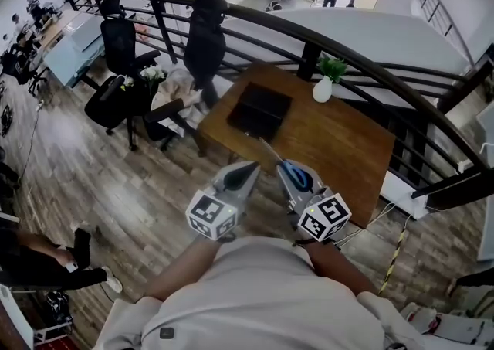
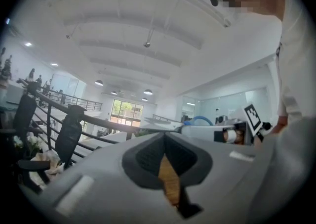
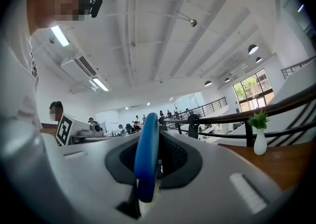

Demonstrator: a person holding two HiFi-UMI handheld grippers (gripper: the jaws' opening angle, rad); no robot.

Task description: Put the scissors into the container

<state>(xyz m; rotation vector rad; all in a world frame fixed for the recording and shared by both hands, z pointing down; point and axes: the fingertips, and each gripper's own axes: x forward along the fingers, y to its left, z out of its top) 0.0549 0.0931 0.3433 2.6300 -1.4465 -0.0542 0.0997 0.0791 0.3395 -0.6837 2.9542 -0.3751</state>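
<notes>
Presently the scissors (image 3: 146, 161) are clamped by their blue handle in the right gripper (image 1: 288, 169), short of the far container (image 1: 258, 109). The left gripper (image 2: 164, 141) is closed, empty. Light, stiff, pointed: a handle grip is judged safest.

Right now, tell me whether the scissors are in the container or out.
Out. The right tongs grip the scissors by their blue handle in the air; the black container sits on the table ahead.

Left tool (image 2: 164, 136), jaws shut tip to tip on nothing, points level; wooden counter (image 2: 169, 181) shows through the slit behind the tips. To its right, the right tool (image 2: 187, 129) with blue-handled scissors (image 2: 200, 119). To its left, a dark railing (image 2: 98, 121) and an office chair (image 2: 69, 134).
</notes>
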